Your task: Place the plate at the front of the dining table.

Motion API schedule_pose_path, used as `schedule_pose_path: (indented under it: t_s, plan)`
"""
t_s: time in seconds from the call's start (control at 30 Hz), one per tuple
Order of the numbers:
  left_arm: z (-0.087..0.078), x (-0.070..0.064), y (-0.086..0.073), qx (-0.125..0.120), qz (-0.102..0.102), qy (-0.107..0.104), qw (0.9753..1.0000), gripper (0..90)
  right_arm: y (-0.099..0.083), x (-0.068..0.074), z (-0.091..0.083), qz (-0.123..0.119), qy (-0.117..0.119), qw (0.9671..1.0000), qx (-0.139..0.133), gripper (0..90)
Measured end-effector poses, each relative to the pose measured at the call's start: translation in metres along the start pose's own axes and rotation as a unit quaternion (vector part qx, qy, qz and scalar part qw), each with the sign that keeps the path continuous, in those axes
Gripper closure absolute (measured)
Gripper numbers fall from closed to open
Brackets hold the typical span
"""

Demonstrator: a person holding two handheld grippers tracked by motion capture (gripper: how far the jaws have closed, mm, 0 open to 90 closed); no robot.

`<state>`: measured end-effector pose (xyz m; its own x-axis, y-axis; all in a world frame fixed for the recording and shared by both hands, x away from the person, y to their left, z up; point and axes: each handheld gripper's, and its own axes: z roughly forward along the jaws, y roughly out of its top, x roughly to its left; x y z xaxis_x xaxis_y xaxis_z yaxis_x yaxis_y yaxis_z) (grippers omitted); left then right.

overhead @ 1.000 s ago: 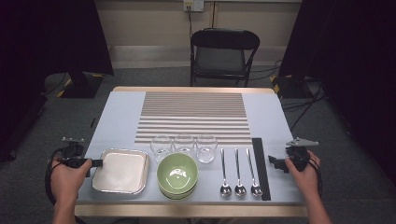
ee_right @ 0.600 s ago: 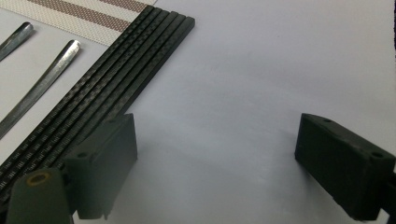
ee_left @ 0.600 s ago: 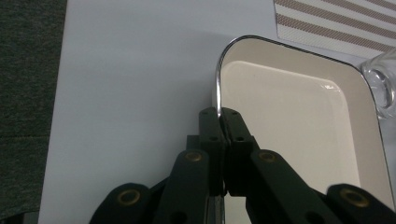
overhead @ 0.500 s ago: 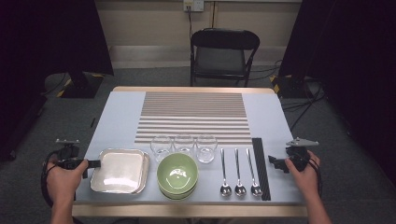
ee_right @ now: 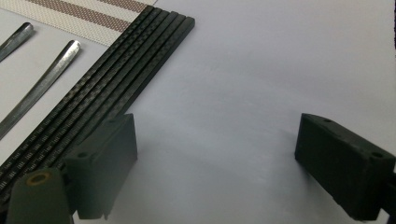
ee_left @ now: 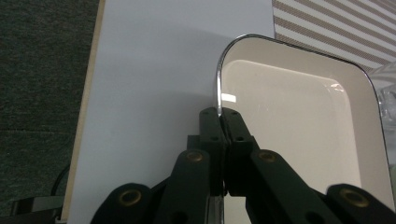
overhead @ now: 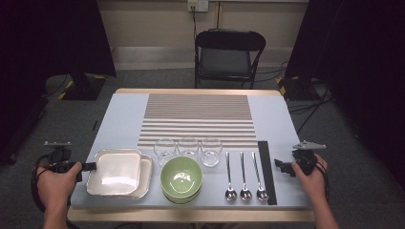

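A stack of two shallow white trays sits at the table's front left. My left gripper (overhead: pixel 90 166) is shut on the left rim of the top tray (overhead: pixel 114 171), which is offset to the left of the lower tray (overhead: pixel 147 175). In the left gripper view the jaws (ee_left: pixel 219 114) pinch the shiny rim of the tray (ee_left: pixel 299 121). My right gripper (overhead: pixel 282 166) stands open at the front right, beside the black chopsticks (overhead: pixel 266 171). Nothing is between its jaws (ee_right: pixel 219 154), and the chopsticks (ee_right: pixel 116 79) lie just to their left.
Stacked green bowls (overhead: pixel 181 175) stand right of the trays. Behind them are three clear glasses (overhead: pixel 188 144). Three spoons (overhead: pixel 243 174) lie between the bowls and the chopsticks. A striped mat (overhead: pixel 198 119) covers the table's middle. A folding chair (overhead: pixel 229 52) stands beyond the far edge.
My left hand and gripper have drawn back to the left, pulling the top tray partly off the lower one. The right gripper has stayed where it was.
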<state>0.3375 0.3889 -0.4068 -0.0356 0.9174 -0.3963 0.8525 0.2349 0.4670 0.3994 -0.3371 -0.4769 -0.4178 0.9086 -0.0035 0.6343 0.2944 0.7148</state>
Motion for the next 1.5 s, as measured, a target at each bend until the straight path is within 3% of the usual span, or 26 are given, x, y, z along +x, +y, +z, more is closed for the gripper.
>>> schedule_pose_path:
  t_s: [0.2,0.37,0.47,0.83,1.13,1.5]
  plan:
    - [-0.010,-0.004,0.013,-0.014,-0.007,-0.006,0.9999,89.1,0.000,0.000,0.000,0.000,0.000,1.0000,0.000,11.6]
    - [-0.012,-0.013,0.026,-0.022,0.001,-0.017,0.9996,89.1,0.000,0.000,0.000,0.000,0.001,1.0000,-0.001,11.7]
    - [-0.012,-0.021,0.033,-0.032,0.003,-0.012,0.9994,89.1,0.000,0.000,0.000,-0.001,0.000,1.0000,0.000,11.6]
    - [-0.011,-0.043,0.055,-0.031,0.017,-0.019,0.9992,89.2,0.000,0.000,0.000,0.000,0.000,1.0000,0.000,11.6]
    - [-0.014,-0.050,0.062,-0.042,0.012,-0.018,0.9989,89.2,0.000,0.000,0.000,0.000,0.000,1.0000,0.000,11.7]
    - [-0.015,-0.054,0.068,-0.035,0.009,-0.024,0.9990,89.1,0.000,0.000,0.000,0.001,0.000,1.0000,0.000,11.7]
